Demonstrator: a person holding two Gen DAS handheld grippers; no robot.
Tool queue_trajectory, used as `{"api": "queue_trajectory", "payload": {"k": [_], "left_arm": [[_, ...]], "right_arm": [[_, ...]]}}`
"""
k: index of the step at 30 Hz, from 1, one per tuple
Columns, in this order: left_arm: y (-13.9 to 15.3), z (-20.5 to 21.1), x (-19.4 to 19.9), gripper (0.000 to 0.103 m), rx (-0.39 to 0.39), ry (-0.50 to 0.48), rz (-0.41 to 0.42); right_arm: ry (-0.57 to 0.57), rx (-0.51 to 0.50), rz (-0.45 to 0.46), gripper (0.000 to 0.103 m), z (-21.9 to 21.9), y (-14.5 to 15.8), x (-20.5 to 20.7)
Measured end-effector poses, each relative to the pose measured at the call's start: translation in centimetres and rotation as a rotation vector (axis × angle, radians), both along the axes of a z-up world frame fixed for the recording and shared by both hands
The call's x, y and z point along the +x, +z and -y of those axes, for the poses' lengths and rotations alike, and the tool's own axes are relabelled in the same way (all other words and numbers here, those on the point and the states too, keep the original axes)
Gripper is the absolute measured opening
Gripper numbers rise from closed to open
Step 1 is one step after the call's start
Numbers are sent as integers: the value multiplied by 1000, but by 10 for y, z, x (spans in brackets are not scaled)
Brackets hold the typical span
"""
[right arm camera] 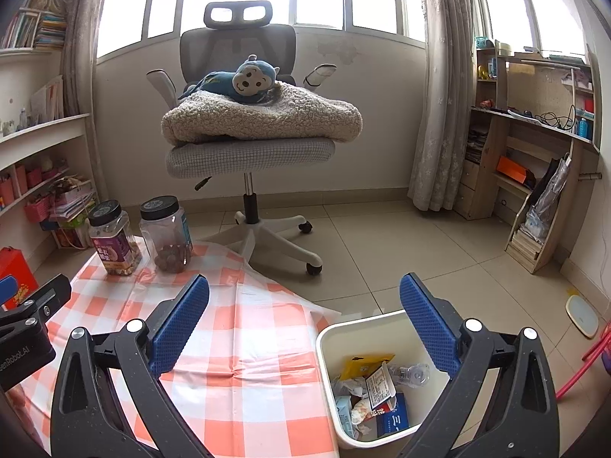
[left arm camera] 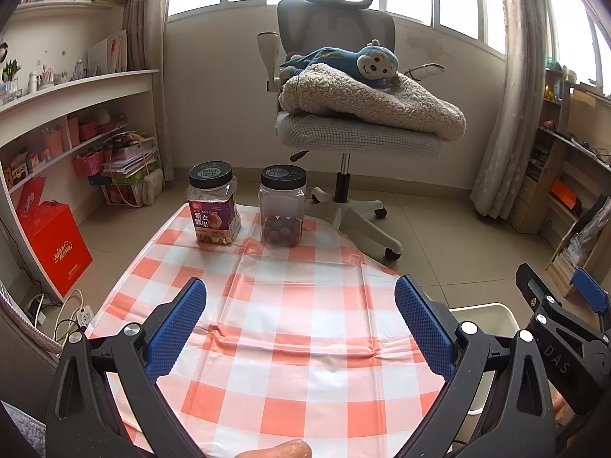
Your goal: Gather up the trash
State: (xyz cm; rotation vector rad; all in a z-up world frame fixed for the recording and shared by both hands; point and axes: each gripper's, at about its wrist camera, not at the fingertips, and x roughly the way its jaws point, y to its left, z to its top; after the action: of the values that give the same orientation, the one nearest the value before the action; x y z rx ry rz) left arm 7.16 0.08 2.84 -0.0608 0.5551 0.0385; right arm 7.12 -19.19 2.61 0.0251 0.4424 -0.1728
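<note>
While the orange-and-white checked tablecloth (left arm camera: 290,328) lay bare of litter, the white plastic waste bin (right arm camera: 382,324) sat at four o'clock off its edge, already stuffed with wrappers and crumpled paper (right arm camera: 376,393). Two black-lidded clear snack jars (left arm camera: 214,206) stood at twelve o'clock. Right gripper (right arm camera: 303,328) hovered nearest, above the bin, jaws released and empty. Left gripper (left arm camera: 301,328) was spread wide too, over bare cloth.
</note>
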Motion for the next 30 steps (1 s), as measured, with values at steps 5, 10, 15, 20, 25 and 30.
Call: {"api": "queue_trajectory", "payload": {"k": [5,10,15,20,25,30], "left_arm": [[0,7,3,96,13,-5,-3],[-1,12,6,96,9,-11,-13],[0,16,5,96,9,-22,-6],[1,20,5,96,12,-32,2],[1,22,4,96,10,-34,3],[2,24,5,96,7,-41,-1]], "right_arm": [[0,0,0,96,1,-1,0],[-3,0,-1,96,4,-1,0],[-13,3,7,96,10,-1,-2],[-16,6,13,96,14,-1,-3],[-18,-1,28,96,15,1,-6],[-17,-1,29,96,15,1,-6]]}}
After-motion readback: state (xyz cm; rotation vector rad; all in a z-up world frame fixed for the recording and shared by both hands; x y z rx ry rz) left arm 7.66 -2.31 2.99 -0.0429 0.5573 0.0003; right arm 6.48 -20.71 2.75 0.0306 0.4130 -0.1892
